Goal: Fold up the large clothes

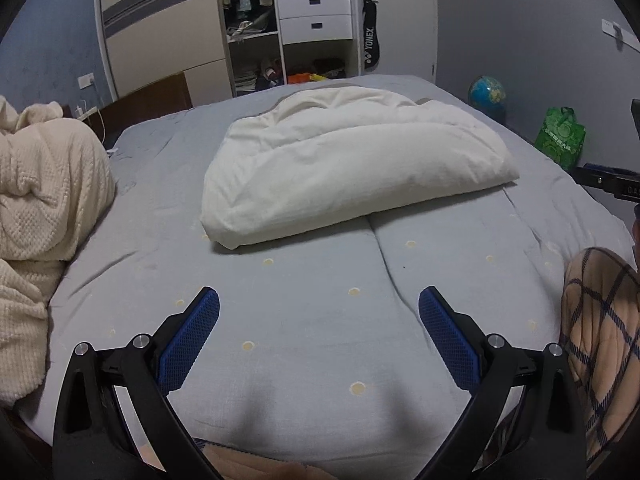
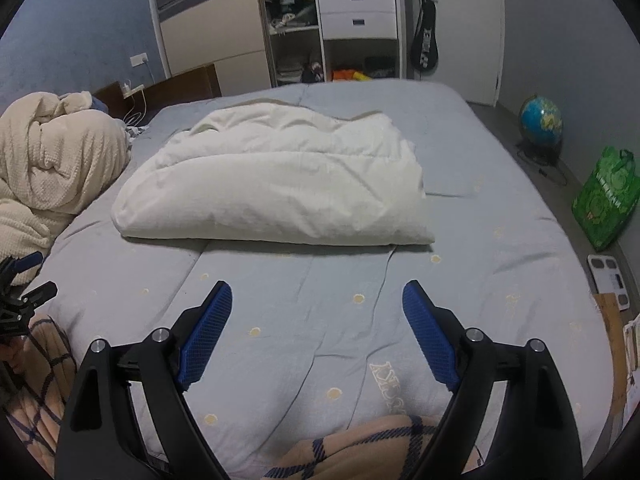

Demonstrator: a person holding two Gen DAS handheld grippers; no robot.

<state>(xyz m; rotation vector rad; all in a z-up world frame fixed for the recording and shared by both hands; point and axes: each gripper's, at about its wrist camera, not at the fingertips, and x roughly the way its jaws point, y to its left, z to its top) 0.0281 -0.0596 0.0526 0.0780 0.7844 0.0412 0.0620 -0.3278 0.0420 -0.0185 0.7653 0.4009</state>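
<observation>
Both tools, left and right, hover spread and empty over a folded white duvet on the bed.

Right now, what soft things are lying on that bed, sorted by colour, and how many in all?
White: 1, the folded quilt
Cream: 1, the knitted blanket heaped at the left edge
Blue-grey: 1, the bedspread with pale dots
Total: 3
</observation>
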